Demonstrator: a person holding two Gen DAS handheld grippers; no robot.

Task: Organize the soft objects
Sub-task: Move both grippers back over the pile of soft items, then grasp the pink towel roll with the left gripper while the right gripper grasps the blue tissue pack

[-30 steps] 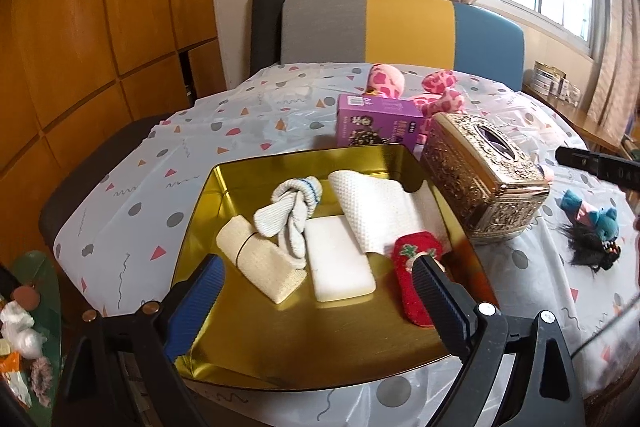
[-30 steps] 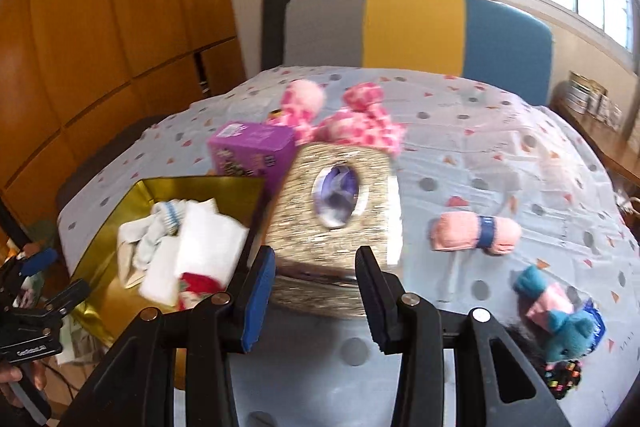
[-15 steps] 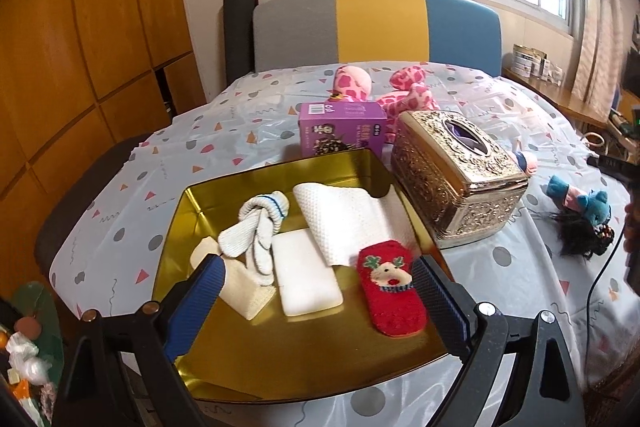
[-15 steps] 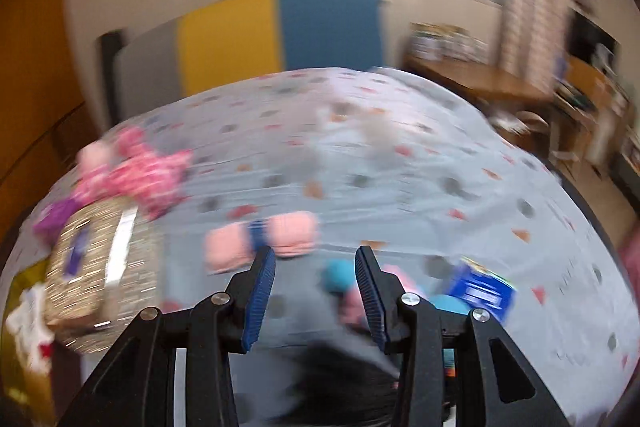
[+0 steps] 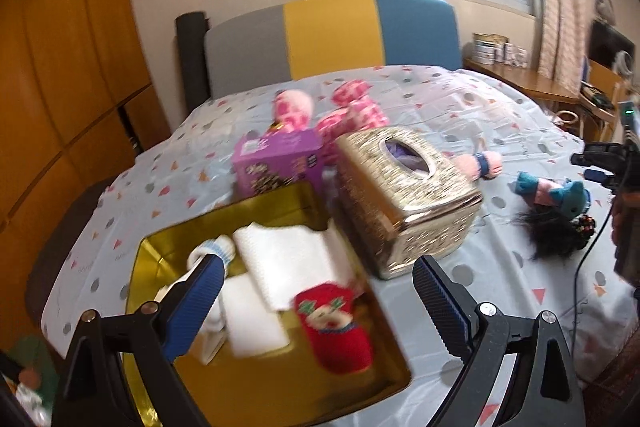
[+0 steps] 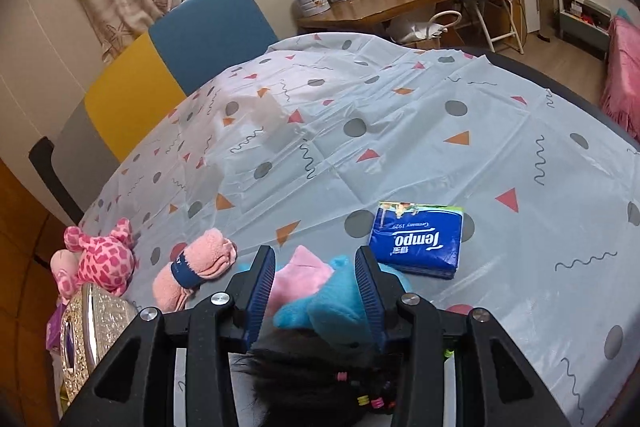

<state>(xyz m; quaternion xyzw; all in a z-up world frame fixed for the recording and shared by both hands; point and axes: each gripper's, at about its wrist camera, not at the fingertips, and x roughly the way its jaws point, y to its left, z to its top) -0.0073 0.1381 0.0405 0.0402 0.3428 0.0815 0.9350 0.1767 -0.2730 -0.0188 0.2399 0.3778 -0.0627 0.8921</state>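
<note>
A gold tray (image 5: 280, 387) holds a white towel (image 5: 288, 263), a red reindeer sock (image 5: 334, 327) and a rolled sock partly hidden behind a finger. My left gripper (image 5: 316, 267) hangs wide open over the tray's near part, holding nothing. My right gripper (image 6: 316, 283) is open and low over a blue and pink plush toy (image 6: 328, 303), which lies between its fingers. The same toy (image 5: 552, 193) shows at the right of the left wrist view. A black hair piece (image 6: 304, 367) lies just under the right gripper's base. A rolled pink towel (image 6: 196, 267) sits left of it.
A gold tissue box (image 5: 404, 203) and a purple box (image 5: 276, 159) stand beside the tray. Pink spotted plush toys (image 6: 100, 259) lie behind them. A blue tissue pack (image 6: 416, 239) lies right of the right gripper. A cable (image 5: 580, 279) runs off the table's right side.
My right gripper swung from the tissue box over to the blue and pink plush and dropped around it. The left gripper drifted right and rolled, staying open over the tray.
</note>
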